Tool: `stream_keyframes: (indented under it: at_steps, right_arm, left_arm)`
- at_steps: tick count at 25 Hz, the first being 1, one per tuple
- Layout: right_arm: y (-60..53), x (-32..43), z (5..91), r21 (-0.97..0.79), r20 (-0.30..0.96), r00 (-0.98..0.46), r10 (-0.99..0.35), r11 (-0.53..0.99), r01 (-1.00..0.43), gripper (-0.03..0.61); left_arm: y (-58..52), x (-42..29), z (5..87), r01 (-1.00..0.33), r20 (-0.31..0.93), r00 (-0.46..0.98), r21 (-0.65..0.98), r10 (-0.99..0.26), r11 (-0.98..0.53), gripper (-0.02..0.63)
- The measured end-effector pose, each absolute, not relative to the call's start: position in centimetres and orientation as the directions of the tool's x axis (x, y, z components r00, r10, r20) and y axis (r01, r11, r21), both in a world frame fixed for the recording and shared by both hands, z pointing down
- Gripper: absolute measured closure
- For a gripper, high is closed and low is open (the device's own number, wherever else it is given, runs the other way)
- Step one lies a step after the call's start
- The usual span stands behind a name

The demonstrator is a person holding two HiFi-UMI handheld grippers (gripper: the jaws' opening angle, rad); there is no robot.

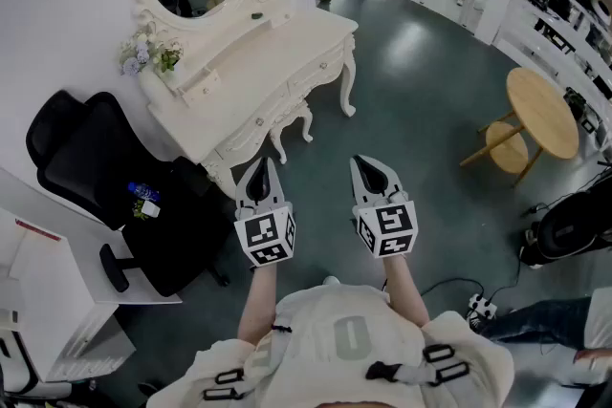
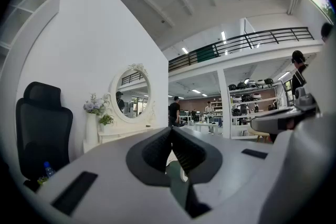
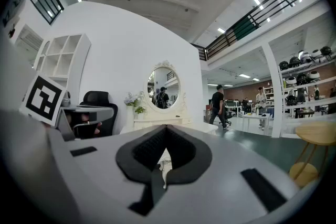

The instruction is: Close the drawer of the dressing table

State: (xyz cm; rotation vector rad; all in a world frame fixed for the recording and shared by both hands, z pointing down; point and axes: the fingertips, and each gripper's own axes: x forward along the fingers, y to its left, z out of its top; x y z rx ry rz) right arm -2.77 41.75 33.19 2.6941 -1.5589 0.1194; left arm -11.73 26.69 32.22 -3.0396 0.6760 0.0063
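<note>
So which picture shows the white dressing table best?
The head view: it shows the dressing table from above, with its top, drawer fronts and curved legs. The left gripper view shows only the mirror and the upper part, far off. The right gripper view shows the same, and the drawers are hidden.

Holds the left gripper [image 1: 259, 165] and the right gripper [image 1: 368, 165] out in front of the chest, side by side and apart, both level and pointing the same way. Reaches forward with the bare left forearm [image 1: 254, 306] and right forearm [image 1: 405, 289], roughly parallel. Has both pairs of jaws shut tip to tip, gripping nothing. Carries the left cube [image 1: 265, 239] and right cube [image 1: 387, 229] over the hands, markers facing up.
</note>
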Motion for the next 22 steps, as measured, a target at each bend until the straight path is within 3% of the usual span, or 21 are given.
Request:
stream_keyframes:
  at_steps: [22]
  right_arm:
    - [40.0,-2.2,34.0,-0.036,0.096,0.491,-0.866,-0.496,-0.868,0.571]
  left_arm:
    - [25.0,-12.6,31.8,-0.453,-0.022,0.892,-0.024,-0.452,-0.891,0.594]
